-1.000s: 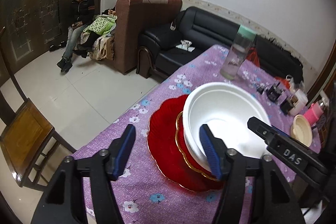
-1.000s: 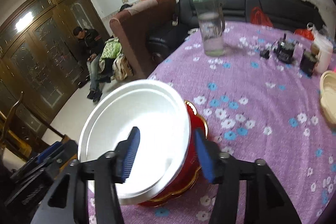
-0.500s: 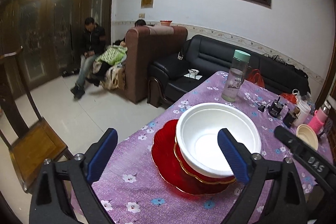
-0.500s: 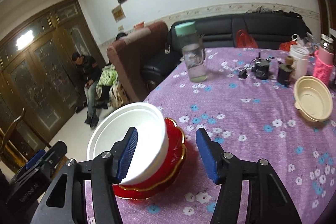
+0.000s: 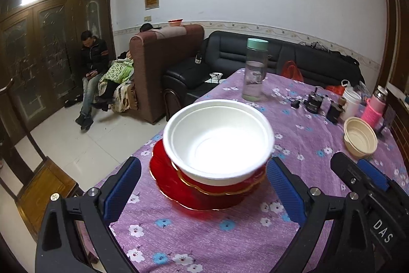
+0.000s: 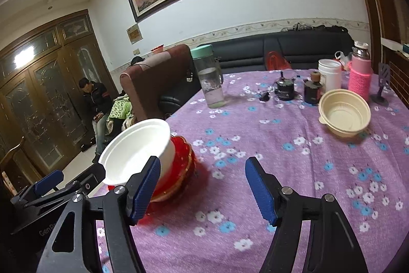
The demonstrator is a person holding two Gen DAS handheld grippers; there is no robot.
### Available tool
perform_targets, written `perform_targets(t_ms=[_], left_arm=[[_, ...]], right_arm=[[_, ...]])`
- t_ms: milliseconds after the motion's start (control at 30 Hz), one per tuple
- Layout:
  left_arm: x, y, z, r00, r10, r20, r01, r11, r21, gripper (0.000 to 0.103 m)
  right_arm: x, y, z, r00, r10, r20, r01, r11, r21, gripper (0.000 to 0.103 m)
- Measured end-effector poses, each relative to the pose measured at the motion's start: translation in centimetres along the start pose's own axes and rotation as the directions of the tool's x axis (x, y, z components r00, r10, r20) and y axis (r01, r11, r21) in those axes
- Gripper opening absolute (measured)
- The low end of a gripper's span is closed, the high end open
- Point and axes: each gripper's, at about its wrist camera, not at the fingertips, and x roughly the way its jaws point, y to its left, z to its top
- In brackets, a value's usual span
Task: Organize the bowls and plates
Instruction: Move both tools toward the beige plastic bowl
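A white bowl [image 5: 218,136] sits in a red gold-rimmed bowl [image 5: 230,184] on a flat red plate [image 5: 163,170], stacked near the table's left edge. The stack also shows in the right wrist view, with the white bowl [image 6: 135,147] on top. A beige bowl [image 5: 360,136] stands apart at the right; in the right wrist view it [image 6: 343,113] is at the far right. My left gripper [image 5: 203,192] is open and empty, just in front of the stack. My right gripper [image 6: 203,187] is open and empty, to the right of the stack.
The purple flowered tablecloth [image 6: 281,165] covers the table. A water bottle [image 6: 208,77] with a green lid, dark jars [image 6: 285,88], a white cup [image 6: 329,74] and a pink flask [image 6: 360,74] stand at the back. A wooden chair [image 5: 38,183] stands left of the table.
Both grippers have let go of the white bowl, opened wider and pulled back from the stack. The right gripper has also swung to the right.
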Motion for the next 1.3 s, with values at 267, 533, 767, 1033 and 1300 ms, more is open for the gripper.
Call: perform_targets(t_ms=[267, 533, 767, 1033, 1300], left_arm=[[-0.3, -2.0, -0.4, 0.999, -0.035, -0.02, 0.036, 0.998, 0.049, 0.099], [0.1, -3.5, -0.6, 0.997, -0.052, -0.053, 0.056, 0.996, 0.071, 0.098], [0.2, -4.9, -0.9, 0.996, -0.063, -0.06, 0.069, 0.993, 0.099, 0.098], [0.3, -7.0, -1.2, 0.995, -0.077, -0.068, 0.086, 0.987, 0.135, 0.099], [0.6, -9.5, -1.1, 0.99, -0.109, -0.088, 0.123, 0.977, 0.173, 0.098]], right_arm=[[-0.8, -2.4, -0.2, 1.0, -0.014, 0.011, 0.014, 0.998, 0.057, 0.074], [-1.1, -4.1, -0.4, 1.0, -0.016, 0.011, 0.015, 0.996, 0.093, 0.074], [-1.1, -5.6, -0.5, 1.0, -0.027, 0.006, 0.026, 0.992, 0.122, 0.074], [-1.5, -7.6, -0.5, 0.999, -0.052, 0.004, 0.05, 0.988, 0.149, 0.075], [-2.0, -10.1, -0.1, 0.996, -0.084, 0.004, 0.082, 0.98, 0.181, 0.075]])
